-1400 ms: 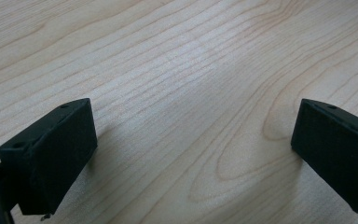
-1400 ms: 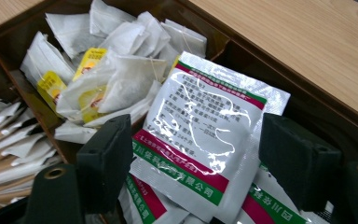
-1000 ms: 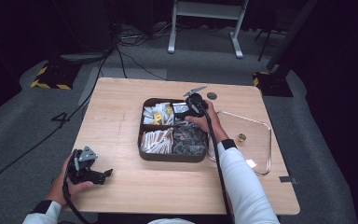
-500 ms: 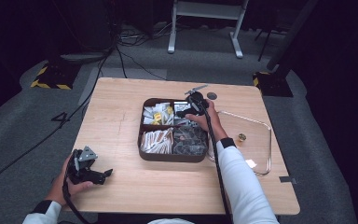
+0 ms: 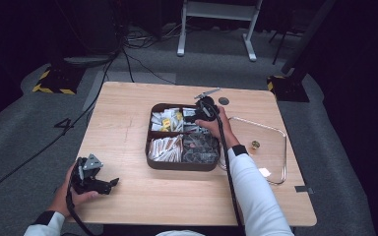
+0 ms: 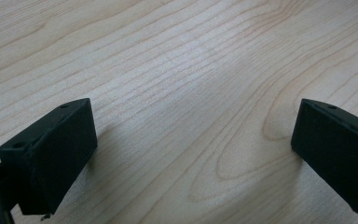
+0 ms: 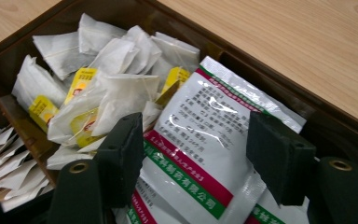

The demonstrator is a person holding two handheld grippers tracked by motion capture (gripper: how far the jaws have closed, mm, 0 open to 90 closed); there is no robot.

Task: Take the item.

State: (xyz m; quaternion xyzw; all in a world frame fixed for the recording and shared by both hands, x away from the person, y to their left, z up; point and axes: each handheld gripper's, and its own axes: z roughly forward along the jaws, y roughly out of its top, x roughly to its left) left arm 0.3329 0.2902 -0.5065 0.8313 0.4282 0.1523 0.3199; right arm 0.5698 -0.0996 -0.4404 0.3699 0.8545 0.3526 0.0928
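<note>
Since the earlier frame almost nothing has changed place: both hands rest where they were, and the jaws of the right gripper (image 7: 196,163) have just been closing a little around a white packet (image 7: 205,154).

On the table (image 5: 128,123) stands a brown tray (image 5: 183,166) with four compartments. The far left one holds white tea bags (image 7: 107,93) with yellow tags. The far right one holds white packets with green and red stripes. The near left one holds pale paper sachets (image 5: 165,149), and the near right one holds dark packets (image 5: 201,147). Beside the tray, at its right, lies a clear glass dish (image 5: 270,162) with a small golden thing (image 5: 255,144) in it.

The right gripper points into the far right compartment. Its jaws stand partly open with the top packet between them, and the pads are not pressing on it. The left gripper (image 6: 191,154) is wide open and grasps nothing; it lies over bare wood near the table's front left corner.

The right gripper view shows the print on the packets, which the high view does not show.
</note>
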